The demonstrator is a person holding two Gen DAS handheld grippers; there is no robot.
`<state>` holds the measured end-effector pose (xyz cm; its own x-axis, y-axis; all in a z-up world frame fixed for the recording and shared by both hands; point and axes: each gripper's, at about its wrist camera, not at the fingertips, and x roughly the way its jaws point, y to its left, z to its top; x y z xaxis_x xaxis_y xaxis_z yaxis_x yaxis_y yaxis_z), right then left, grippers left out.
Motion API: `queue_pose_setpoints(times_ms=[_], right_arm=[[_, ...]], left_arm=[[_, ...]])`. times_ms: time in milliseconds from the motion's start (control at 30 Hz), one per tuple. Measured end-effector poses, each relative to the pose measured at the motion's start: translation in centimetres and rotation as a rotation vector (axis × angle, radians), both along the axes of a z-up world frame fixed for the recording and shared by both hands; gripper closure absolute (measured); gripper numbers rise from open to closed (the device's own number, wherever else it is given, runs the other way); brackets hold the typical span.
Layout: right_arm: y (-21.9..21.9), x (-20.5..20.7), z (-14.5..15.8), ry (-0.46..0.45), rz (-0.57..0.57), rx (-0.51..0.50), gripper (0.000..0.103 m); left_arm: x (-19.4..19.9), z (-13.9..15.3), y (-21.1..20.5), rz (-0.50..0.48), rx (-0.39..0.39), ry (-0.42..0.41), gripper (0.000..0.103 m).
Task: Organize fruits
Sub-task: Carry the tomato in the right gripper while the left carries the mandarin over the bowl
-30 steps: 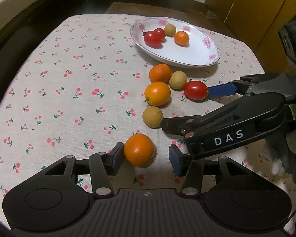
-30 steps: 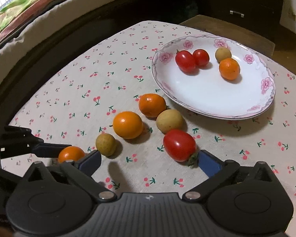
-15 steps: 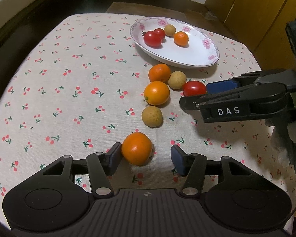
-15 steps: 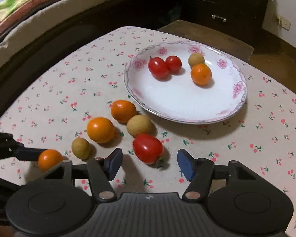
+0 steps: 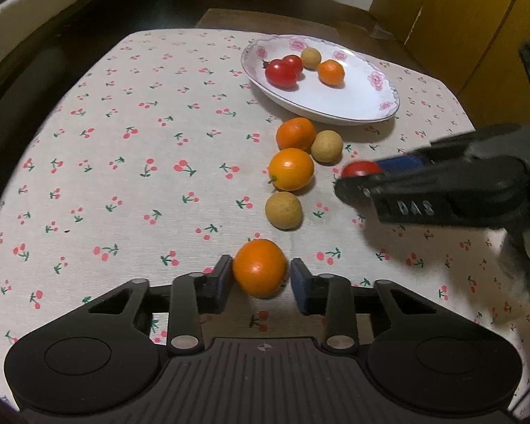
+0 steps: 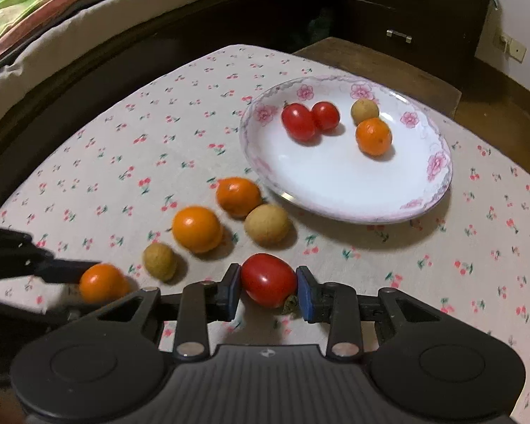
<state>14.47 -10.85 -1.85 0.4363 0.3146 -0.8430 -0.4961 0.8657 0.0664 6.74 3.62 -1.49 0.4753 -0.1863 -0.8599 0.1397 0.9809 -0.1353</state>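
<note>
The cherry-print tabletop (image 6: 477, 282) carries a floral plate (image 6: 438, 162); just beside its near rim lie oranges (image 6: 196, 228), longans (image 6: 267, 225) and a tomato (image 6: 268, 280).

"DAS" on right hand-held gripper (image 5: 358, 176)

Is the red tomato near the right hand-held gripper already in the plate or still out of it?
Out. The tomato lies on the tablecloth between the right hand-held gripper's pads, short of the plate.
</note>
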Motion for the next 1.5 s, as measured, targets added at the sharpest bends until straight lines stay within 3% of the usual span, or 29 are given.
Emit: queue_pose_setpoints(times_ms=[700, 933, 1000, 1167, 1500], right_arm=[[-3.1, -6.9, 0.2, 0.015, -0.101, -0.026, 0.069], [-2.8, -7.1, 0.2, 0.013, -0.084, -0.043, 0.068], [-2.7, -7.3, 0.2, 0.009, -0.082, -0.045, 0.068], [-3.3, -7.7, 0.4, 0.025, -0.106, -0.023, 0.071], [-5.0, -9.4, 1.5, 0.037, -0.171, 0.027, 0.071]], left_arm=[[-1.8, 0.0, -1.5, -0.033, 0.06, -0.022, 0.061], [-2.3, -0.1, -1.7, -0.043, 0.072, -0.035, 0.046], [-2.6, -0.2, -1.7, -0.04, 0.082, -0.041, 0.047], [-3.0, -0.1, -1.9, -0.033, 0.103, -0.052, 0.063], [-3.8, 1.3, -3.0, -0.008, 0.113, -0.04, 0.064]])
